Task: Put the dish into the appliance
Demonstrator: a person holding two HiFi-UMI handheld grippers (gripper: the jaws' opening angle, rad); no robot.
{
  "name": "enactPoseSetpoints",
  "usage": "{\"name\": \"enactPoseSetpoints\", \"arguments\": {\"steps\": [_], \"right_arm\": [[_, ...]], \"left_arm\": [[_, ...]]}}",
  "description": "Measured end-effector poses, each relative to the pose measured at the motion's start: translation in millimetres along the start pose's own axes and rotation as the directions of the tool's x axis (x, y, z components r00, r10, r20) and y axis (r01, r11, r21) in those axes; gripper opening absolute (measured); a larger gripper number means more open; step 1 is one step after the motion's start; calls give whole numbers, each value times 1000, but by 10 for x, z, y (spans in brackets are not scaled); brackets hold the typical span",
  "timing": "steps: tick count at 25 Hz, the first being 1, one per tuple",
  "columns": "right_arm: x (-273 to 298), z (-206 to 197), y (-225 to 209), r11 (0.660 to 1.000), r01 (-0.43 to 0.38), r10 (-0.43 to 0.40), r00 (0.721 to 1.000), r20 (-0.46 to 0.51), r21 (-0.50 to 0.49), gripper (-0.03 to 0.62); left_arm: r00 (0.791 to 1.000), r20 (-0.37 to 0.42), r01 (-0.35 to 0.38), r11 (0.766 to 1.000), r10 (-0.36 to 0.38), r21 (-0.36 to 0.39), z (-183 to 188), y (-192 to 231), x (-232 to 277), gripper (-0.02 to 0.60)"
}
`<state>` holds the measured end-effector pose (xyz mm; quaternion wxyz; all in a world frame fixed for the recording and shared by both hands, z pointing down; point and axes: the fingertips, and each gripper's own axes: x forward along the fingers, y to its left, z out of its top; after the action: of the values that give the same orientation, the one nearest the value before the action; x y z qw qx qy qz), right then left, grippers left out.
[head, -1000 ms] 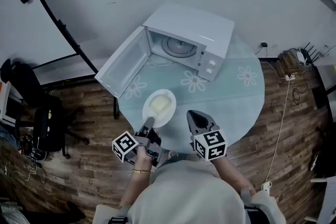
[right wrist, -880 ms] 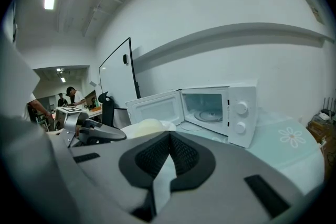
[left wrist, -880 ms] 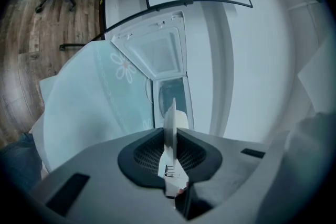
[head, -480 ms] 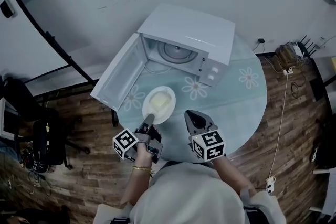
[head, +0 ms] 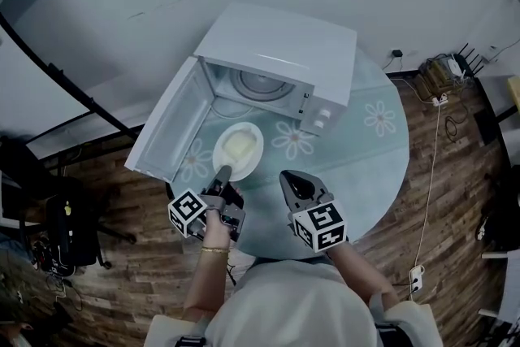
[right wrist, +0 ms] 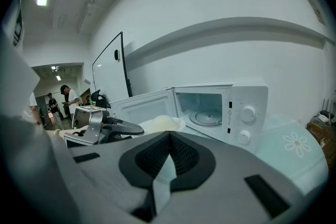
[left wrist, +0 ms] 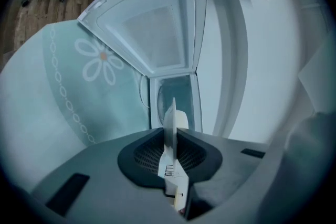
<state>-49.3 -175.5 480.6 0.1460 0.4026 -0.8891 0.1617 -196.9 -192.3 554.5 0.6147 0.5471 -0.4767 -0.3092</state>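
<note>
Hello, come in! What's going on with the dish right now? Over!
Left gripper shut on dish rim; right gripper shut, empty. Dish in front of microwave, not yet inside. Door open, nothing blocking the opening.

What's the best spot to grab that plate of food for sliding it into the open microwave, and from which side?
Take the plate by its thin bare rim on the person's side, pinched from above and below. The food heaps in the middle, and the far edge is left free to enter the microwave first. The left gripper grips it there.
</note>
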Motion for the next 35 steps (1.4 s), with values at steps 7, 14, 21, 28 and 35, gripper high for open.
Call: {"name": "enactPoseSetpoints", "arguments": {"steps": [7, 14, 21, 28, 35], "right_arm": [[188, 40, -207, 1000, -19, 19, 1000, -10, 10, 6], [336, -31, -345, 999, -28, 29, 999, -40, 20, 6], [430, -16, -468, 999, -30, 31, 998, -46, 20, 6], [490, -59, -503, 999, -42, 43, 997, -66, 24, 6], [543, -72, -541, 998, -44, 47, 996, -73, 32, 6]], "left_arm": [[1000, 5, 4, 1000, -4, -15, 139, -9, 425, 51], [1000, 4, -9, 1000, 9, -3, 258, 54, 839, 51], [999, 1, -39, 999, 39, -4, 361, 183, 1162, 51], [998, -14, -56, 998, 55, -22, 411, 275, 1426, 52], [998, -19, -67, 998, 67, -20, 443, 300, 1610, 52]]}}
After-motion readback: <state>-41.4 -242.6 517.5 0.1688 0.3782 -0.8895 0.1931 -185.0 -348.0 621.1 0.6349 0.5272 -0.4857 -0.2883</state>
